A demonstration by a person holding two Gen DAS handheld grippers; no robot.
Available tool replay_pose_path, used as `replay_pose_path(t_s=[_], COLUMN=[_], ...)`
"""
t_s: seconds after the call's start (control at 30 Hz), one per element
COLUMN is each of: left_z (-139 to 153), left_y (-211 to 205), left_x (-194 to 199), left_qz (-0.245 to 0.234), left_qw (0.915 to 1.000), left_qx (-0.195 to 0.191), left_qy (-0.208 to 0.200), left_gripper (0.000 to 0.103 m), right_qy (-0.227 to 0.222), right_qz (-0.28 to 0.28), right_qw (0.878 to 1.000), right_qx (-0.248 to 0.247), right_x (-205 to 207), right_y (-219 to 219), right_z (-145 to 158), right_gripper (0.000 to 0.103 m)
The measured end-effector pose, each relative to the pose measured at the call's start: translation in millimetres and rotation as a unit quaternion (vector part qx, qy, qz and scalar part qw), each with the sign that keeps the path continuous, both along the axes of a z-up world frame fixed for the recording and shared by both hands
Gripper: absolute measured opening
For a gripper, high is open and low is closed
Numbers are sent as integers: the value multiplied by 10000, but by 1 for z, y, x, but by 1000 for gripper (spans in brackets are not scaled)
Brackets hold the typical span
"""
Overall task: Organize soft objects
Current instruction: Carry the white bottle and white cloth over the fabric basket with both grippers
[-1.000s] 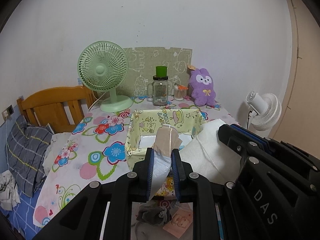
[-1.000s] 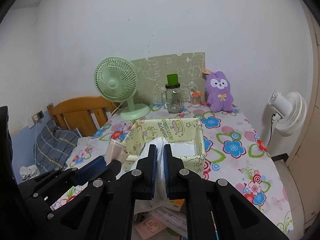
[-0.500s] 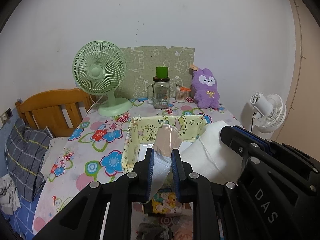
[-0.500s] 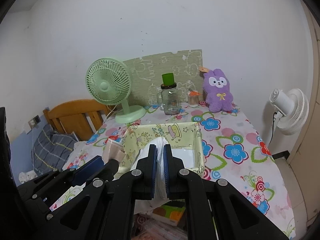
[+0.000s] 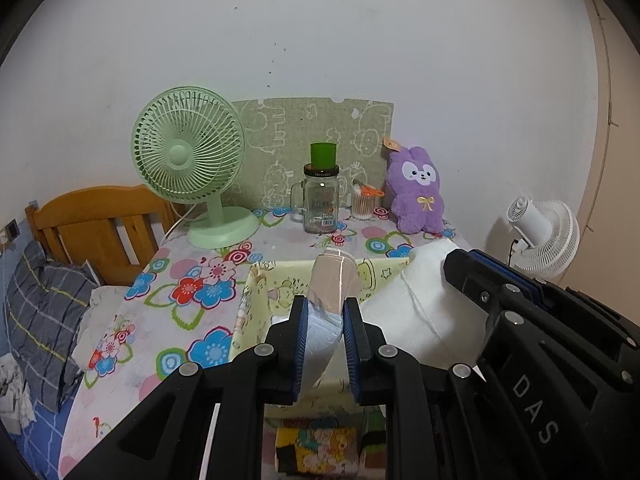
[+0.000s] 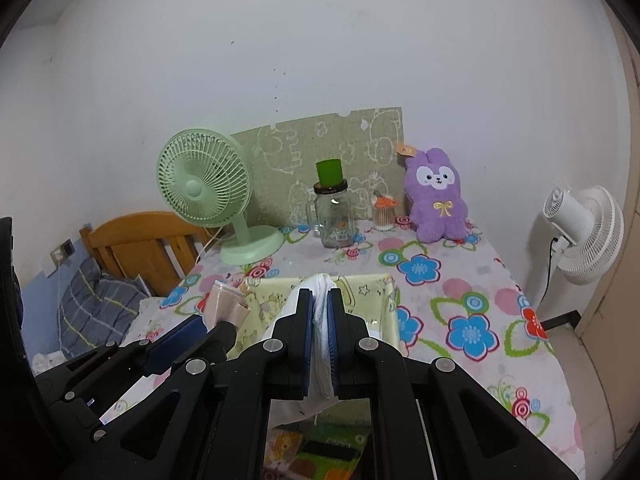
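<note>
Left gripper (image 5: 325,312) clamped on white cloth (image 5: 404,304), right gripper (image 6: 319,312) pinching its other end, both above yellow fabric bin (image 5: 256,300) at table's (image 6: 460,280) front edge.

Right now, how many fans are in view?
2. A green fan stands on the table's back left corner, beside the wooden headboard. A white fan stands off the table's right edge, by the wall. Others could be hidden outside the views.
</note>
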State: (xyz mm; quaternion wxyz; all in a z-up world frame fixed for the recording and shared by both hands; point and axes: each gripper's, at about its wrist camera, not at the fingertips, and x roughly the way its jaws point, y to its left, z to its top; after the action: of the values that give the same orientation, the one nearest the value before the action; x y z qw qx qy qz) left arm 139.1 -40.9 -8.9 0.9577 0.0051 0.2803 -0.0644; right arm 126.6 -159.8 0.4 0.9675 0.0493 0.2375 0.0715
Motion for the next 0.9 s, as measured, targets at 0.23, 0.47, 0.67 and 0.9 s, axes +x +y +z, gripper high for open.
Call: replay_pose_path(t_s=[0.23,0.47,0.67,0.9], left_z=[-4,-18,-30,-50], left_y=[-3,-2,1,2], left_x=[26,53,69,90], left_qz=[1,65,262,133], left_qw=[10000,9996,9993,9984], left_qx=[74,60,145,-77], left_qy=[56,255,212,549], left_gripper=[16,16,16,22], right_qy=[-61,52,106,226], right_qz=[-71,-137,-92,-23], right_qw=[9999,9999,9999,9997], right_qx=[-74,-71,-45,-65], right_x=[26,55,76,95], right_y=[0,1,4,5], right_z=[-3,-14,-30,-45], right_gripper=[10,10,10,10])
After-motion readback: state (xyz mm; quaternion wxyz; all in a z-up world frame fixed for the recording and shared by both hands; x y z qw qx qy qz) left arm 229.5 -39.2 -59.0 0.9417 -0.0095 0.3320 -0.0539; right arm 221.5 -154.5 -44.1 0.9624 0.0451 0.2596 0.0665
